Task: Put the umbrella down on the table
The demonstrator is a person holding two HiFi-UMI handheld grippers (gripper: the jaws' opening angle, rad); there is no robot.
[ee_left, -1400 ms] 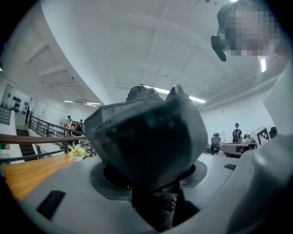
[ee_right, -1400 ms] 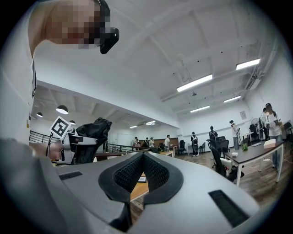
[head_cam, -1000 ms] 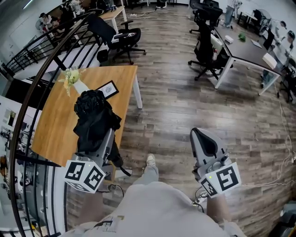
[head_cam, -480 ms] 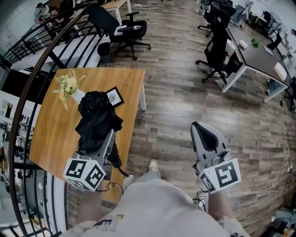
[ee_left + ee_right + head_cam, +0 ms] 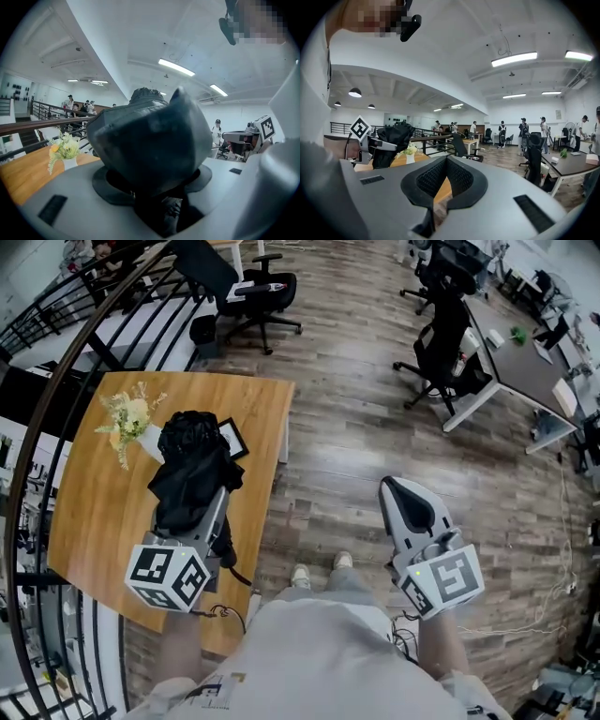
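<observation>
A black folded umbrella (image 5: 192, 465) hangs bunched over the wooden table (image 5: 94, 521), beside the vase. My left gripper (image 5: 214, 507) is shut on it from the table's near edge, with the fabric draped over the jaws. Seen from the left gripper, the umbrella (image 5: 150, 145) fills the space between the jaws of that gripper (image 5: 152, 187). My right gripper (image 5: 394, 491) hovers over the wooden floor to the right of the table, shut and holding nothing. From the right gripper (image 5: 446, 159) the umbrella (image 5: 391, 140) shows at the left.
A white vase of flowers (image 5: 131, 418) and a small framed picture (image 5: 231, 439) stand on the table's far part. A black railing (image 5: 52, 409) curves along the left. Office chairs (image 5: 248, 292) and a grey desk (image 5: 525, 357) stand farther off.
Both grippers have moved toward the table with the person. The umbrella, still held, now sits further over the tabletop. The right gripper stays shut and holds nothing.
</observation>
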